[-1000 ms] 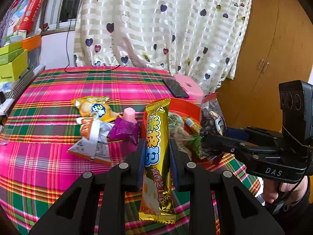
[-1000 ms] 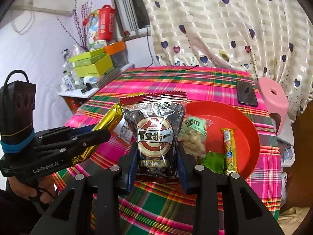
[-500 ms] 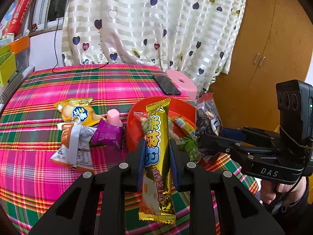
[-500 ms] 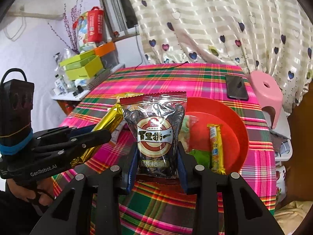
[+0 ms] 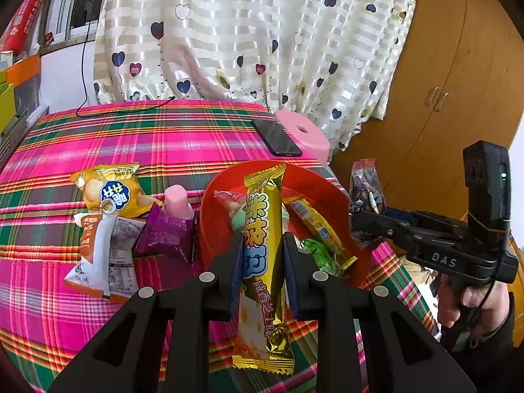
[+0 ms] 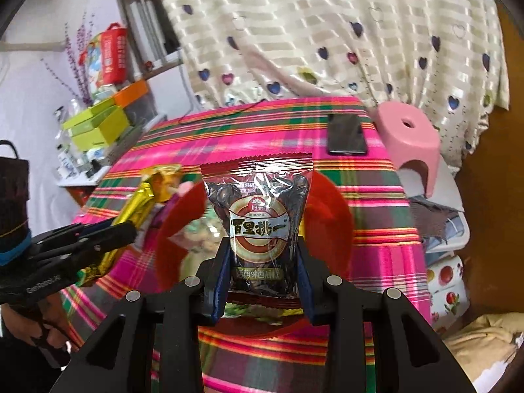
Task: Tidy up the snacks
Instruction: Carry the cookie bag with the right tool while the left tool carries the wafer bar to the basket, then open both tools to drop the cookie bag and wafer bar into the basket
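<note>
Two snacks we're gripping, long gold-foil snack bar [image 5: 263, 255] in left hand-held gripper [image 5: 262, 255], clear seed packet [image 6: 260, 229] in right hand-held gripper [image 6: 261, 270], now hover closer over round red plastic bowl [image 5: 324, 193].

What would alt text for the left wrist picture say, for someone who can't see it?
The left gripper pinches a long gold snack bar upright above a red bowl of snacks on a pink plaid tablecloth. At right, the right gripper holds a clear packet of dark seeds.
</note>
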A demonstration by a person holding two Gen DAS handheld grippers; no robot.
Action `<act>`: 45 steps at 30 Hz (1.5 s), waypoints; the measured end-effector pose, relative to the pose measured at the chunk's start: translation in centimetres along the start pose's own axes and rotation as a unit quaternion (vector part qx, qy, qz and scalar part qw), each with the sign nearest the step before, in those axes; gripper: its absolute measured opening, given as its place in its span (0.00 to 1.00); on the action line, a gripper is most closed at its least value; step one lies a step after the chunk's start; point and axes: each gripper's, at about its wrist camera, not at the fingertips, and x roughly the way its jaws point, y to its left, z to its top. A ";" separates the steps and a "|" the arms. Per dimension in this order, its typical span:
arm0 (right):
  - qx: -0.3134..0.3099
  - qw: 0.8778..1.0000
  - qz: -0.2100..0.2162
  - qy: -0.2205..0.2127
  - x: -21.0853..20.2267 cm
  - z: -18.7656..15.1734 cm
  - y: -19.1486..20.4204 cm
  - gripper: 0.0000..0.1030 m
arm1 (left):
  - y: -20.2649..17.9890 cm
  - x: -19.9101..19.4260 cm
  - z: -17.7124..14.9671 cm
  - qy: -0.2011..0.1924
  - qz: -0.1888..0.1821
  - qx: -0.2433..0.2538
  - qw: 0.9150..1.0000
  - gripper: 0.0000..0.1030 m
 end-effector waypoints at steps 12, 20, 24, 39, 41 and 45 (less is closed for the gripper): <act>-0.001 0.999 -0.036 0.034 3.6 0.4 -1.6 0.33 | -0.2 2.0 0.6 0.016 -0.009 0.002 1.000 0.23; 0.000 0.999 -0.044 0.030 3.8 0.6 -2.0 0.39 | -0.6 3.3 0.7 0.029 -0.015 0.006 0.999 0.23; 0.007 0.999 -0.043 0.021 3.0 0.6 -2.3 0.39 | -1.0 3.8 0.9 0.036 -0.018 0.010 0.999 0.23; 0.003 1.000 -0.022 0.016 1.5 0.2 -1.6 0.40 | -0.3 4.5 1.5 0.035 -0.007 -0.009 0.999 0.30; 0.001 1.000 -0.019 0.015 1.4 0.1 -1.3 0.40 | -0.2 4.1 1.5 0.030 -0.005 -0.010 0.999 0.30; -0.003 1.000 -0.010 0.009 0.9 0.1 -0.9 0.40 | 0.3 3.4 1.1 0.025 0.001 -0.013 1.000 0.30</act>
